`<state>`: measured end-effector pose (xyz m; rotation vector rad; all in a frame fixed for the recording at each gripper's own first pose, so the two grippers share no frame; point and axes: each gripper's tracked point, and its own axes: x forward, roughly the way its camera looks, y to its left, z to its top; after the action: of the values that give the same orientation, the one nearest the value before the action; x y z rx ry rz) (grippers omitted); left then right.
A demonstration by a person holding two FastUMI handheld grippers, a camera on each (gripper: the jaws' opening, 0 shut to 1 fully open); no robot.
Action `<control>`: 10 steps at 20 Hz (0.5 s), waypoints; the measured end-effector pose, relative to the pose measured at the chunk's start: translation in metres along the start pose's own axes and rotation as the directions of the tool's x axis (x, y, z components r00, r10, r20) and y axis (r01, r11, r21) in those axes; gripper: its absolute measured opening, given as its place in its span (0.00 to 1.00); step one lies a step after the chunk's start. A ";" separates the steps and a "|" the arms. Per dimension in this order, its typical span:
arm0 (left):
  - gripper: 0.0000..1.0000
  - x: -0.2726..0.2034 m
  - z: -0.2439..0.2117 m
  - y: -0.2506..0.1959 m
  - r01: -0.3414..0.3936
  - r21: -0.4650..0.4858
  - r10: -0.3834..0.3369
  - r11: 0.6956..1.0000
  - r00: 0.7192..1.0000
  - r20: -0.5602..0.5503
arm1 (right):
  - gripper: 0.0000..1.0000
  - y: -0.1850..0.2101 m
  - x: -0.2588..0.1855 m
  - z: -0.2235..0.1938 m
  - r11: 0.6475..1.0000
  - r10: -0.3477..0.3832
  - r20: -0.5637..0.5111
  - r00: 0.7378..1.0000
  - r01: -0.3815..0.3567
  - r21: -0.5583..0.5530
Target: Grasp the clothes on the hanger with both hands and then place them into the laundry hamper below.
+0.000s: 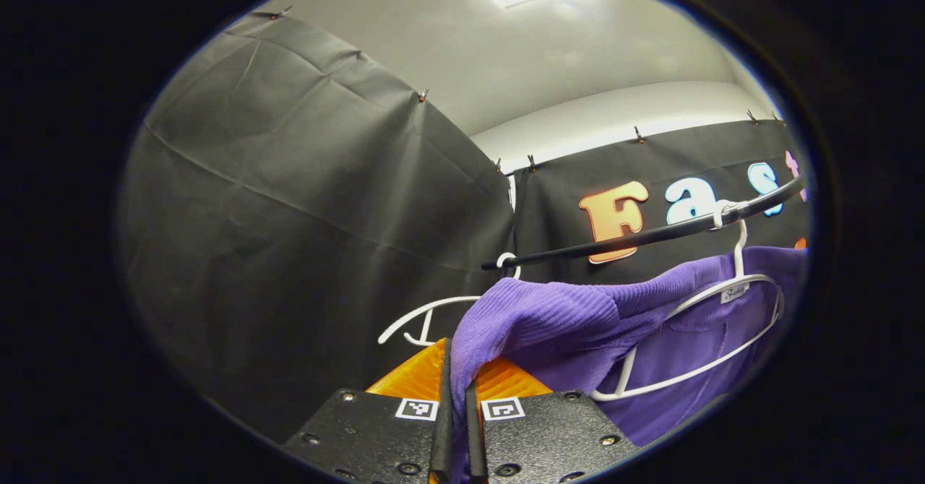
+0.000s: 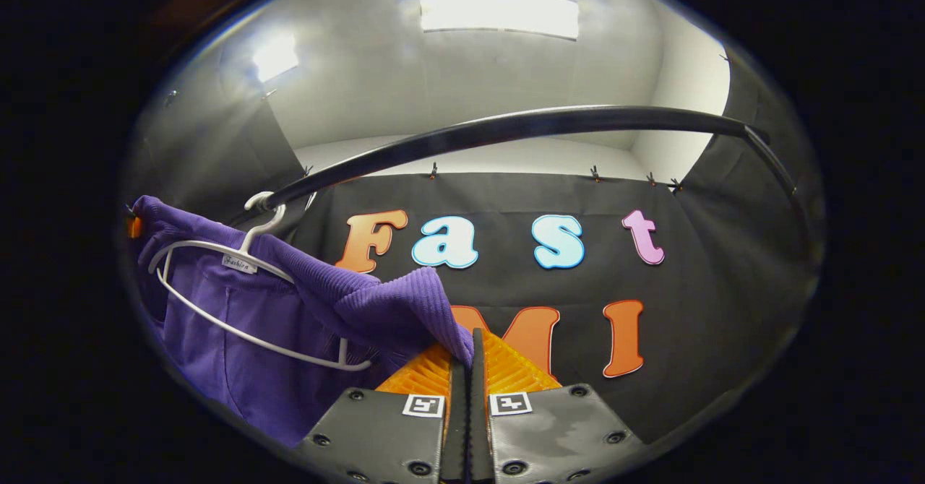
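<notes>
Both grippers pinch a purple ribbed sweater [image 1: 571, 318] that partly hangs on a white hanger [image 1: 723, 303] under a black rail [image 1: 650, 235]. The left gripper [image 1: 457, 397] clamps a fold just ahead of its fingers; the right gripper [image 2: 468, 383] clamps the other shoulder. To free it cleanly, both should probably pull outward and down evenly, so the hanger stays hooked.

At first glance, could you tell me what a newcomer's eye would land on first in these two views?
The purple garment stands out most, draped over a white hanger on the black rail. Each gripper pinches a shoulder of it: the left gripper at the bottom of the left gripper view, the right gripper at the bottom of the right gripper view. A second, bare white hanger hangs beside it.
</notes>
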<state>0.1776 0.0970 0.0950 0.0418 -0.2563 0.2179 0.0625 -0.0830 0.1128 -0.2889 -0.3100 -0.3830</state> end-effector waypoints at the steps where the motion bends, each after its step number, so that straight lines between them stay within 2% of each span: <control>1: 0.08 0.007 -0.007 -0.002 0.001 -0.006 -0.001 1.000 1.000 -0.009 | 0.09 0.001 -0.002 0.002 1.000 0.002 -0.005 1.000 -0.002 0.006; 3: 0.06 0.023 -0.027 -0.006 0.002 -0.026 -0.003 1.000 0.999 -0.049 | 0.09 0.001 0.000 0.000 1.000 0.007 -0.009 1.000 -0.007 0.018; 4: 0.11 0.032 -0.041 -0.008 0.004 -0.040 -0.007 0.999 0.997 -0.076 | 0.09 0.001 0.001 0.000 1.000 0.007 -0.009 1.000 -0.007 0.018; 5: 0.11 0.038 -0.057 -0.010 0.008 -0.055 -0.014 0.998 0.994 -0.112 | 0.09 0.002 0.001 0.001 1.000 0.008 -0.010 1.000 -0.008 0.015; 6: 0.08 0.040 -0.074 -0.015 0.016 -0.072 -0.027 0.997 0.988 -0.153 | 0.09 0.004 0.000 0.001 1.000 0.012 -0.009 1.000 -0.012 0.011; 10: 0.09 0.039 -0.135 -0.032 0.047 -0.138 -0.085 0.989 0.955 -0.284 | 0.09 0.009 -0.004 0.006 0.999 0.023 0.006 1.000 -0.023 -0.039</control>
<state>0.2546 0.0830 -0.0260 -0.1110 0.0240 0.1379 0.0611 -0.0713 0.1145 -0.3311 -0.3055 -0.3660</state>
